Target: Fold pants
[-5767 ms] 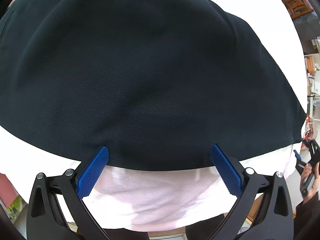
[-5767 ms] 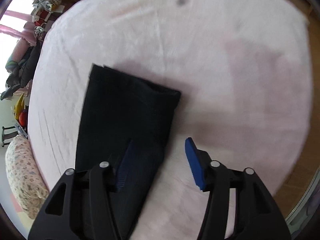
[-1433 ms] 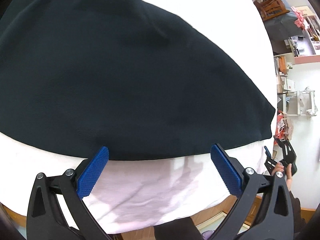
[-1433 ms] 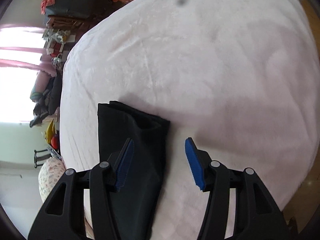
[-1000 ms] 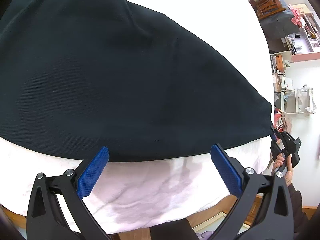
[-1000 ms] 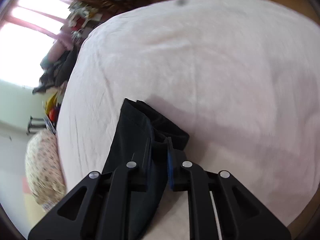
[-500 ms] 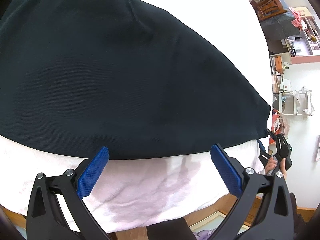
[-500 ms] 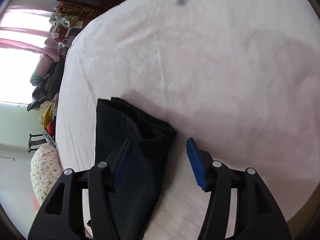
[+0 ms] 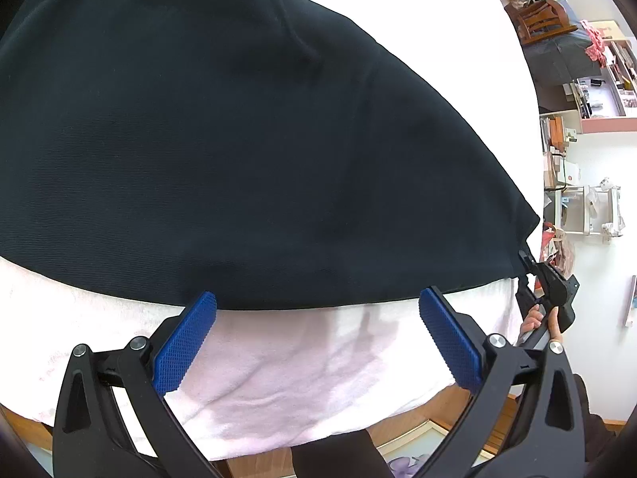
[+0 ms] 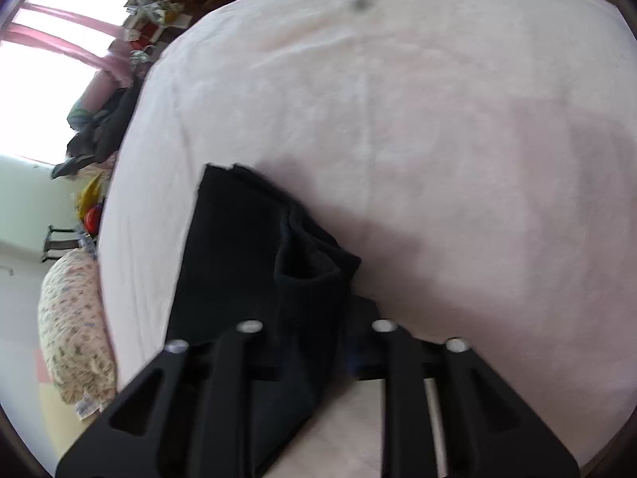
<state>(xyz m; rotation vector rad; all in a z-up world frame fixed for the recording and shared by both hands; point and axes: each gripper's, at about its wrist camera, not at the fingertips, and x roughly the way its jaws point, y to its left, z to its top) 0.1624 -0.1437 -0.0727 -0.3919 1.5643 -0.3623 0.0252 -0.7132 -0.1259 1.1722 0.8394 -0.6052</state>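
Observation:
Black pants [image 9: 239,139] lie flat on a pale pink bed cover [image 9: 298,378]. My left gripper [image 9: 316,338] is open and empty, its blue pads just at the near edge of the cloth. In the right wrist view my right gripper [image 10: 314,318] is shut on the near corner of the pants' leg end [image 10: 247,247], and the hem there is lifted and puckered. The right gripper also shows in the left wrist view [image 9: 547,283] at the cloth's far right corner.
The bed cover [image 10: 458,159] spreads wide beyond the pants. A flowered pillow [image 10: 73,330] lies off the bed's left side. Shelves and clutter [image 9: 577,59] stand past the bed at the right. The bed's wooden edge [image 9: 458,410] is close below my left gripper.
My right gripper has closed on the corner of the leg end, which now lifts and puckers. My left gripper has stayed open at the cloth's near edge.

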